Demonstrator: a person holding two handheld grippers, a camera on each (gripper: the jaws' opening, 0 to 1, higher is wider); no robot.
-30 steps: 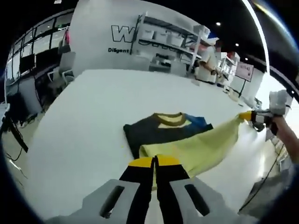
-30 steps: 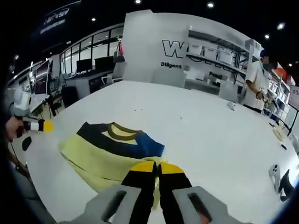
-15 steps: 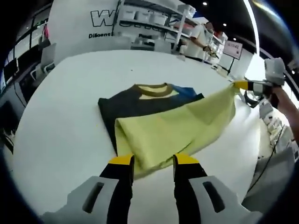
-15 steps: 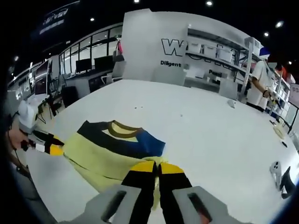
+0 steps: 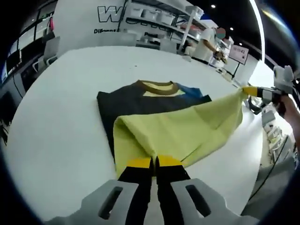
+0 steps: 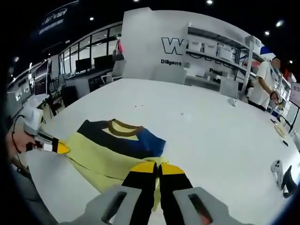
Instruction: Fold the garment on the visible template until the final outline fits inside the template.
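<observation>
A T-shirt [image 5: 136, 101] lies on the white table [image 5: 56, 122]: dark chest, brown collar [image 5: 157, 85], blue sleeve [image 5: 190, 90]. Its yellow lower half [image 5: 187, 131] is lifted and stretched over the dark part. My left gripper [image 5: 154, 162] is shut on one corner of the yellow hem. At the right, my right gripper [image 5: 248, 90] pinches the other corner, held up off the table. In the right gripper view the shirt [image 6: 112, 138] lies ahead. There my right gripper [image 6: 158, 167] is shut on yellow cloth, and my left gripper [image 6: 60, 148] grips the far corner.
A person [image 6: 262, 82] in white stands by the shelves [image 6: 220, 51] behind the table. A small white object [image 6: 276, 167] lies near the table's right edge. Desks and monitors [image 6: 89, 65] stand beyond the left side. Bare table [image 6: 211, 126] stretches past the shirt.
Half a second ago my left gripper stood open around the yellow hem; now it is shut on it. My right gripper has kept its hold on the other corner.
</observation>
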